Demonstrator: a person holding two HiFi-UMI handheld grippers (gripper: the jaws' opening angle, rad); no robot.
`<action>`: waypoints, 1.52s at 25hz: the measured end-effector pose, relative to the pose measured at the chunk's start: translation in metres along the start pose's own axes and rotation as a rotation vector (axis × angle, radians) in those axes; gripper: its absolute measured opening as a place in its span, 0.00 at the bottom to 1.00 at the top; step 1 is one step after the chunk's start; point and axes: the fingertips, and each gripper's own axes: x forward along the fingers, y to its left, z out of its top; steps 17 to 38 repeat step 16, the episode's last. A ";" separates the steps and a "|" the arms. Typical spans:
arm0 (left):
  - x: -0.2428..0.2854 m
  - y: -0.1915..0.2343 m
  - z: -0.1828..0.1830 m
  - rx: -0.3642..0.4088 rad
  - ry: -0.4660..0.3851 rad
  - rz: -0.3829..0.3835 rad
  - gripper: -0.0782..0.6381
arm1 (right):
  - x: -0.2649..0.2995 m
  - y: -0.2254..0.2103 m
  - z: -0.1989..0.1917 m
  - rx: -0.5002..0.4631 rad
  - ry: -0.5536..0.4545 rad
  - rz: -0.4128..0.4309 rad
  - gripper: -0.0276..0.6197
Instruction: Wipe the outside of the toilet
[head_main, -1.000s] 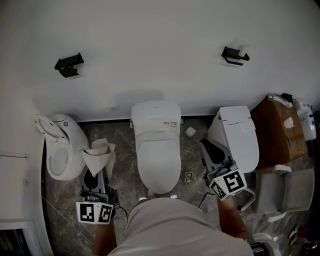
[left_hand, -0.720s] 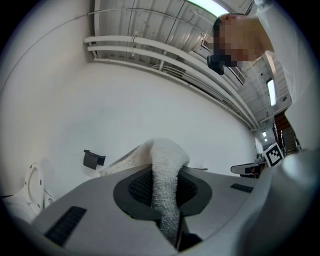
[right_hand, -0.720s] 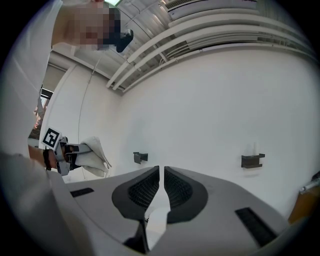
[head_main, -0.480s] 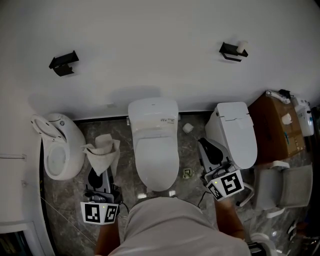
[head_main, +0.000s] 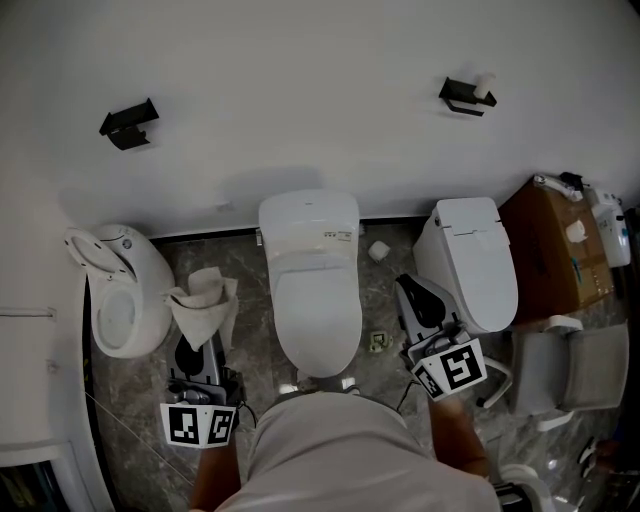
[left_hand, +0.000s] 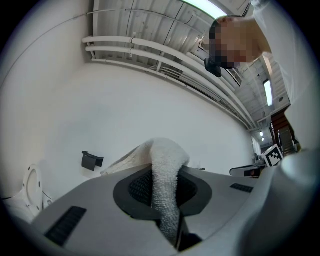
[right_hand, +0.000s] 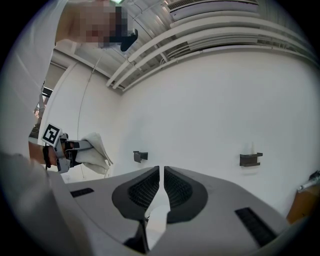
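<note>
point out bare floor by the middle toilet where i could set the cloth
Bare floor lies between left toilet and middle toilet, beyond the cloth, by the wall. The right gap is crowded: paper roll, right gripper.

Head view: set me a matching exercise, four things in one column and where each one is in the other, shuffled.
Things:
1. cloth
2. cardboard box
3. small white roll
4. toilet with raised lid

Places:
A. on the floor, just right of the middle toilet
B. far right, against the wall
C. clamped in the left gripper
D. far left

Pairs: 1-C, 2-B, 3-A, 4-D
</note>
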 end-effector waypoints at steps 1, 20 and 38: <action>-0.002 0.001 0.001 0.001 -0.001 0.002 0.19 | 0.000 0.002 0.001 0.000 -0.002 0.002 0.12; -0.030 0.002 0.004 -0.012 0.003 0.016 0.19 | -0.017 0.019 -0.001 -0.005 -0.001 -0.004 0.12; -0.030 0.002 0.004 -0.012 0.003 0.016 0.19 | -0.017 0.019 -0.001 -0.005 -0.001 -0.004 0.12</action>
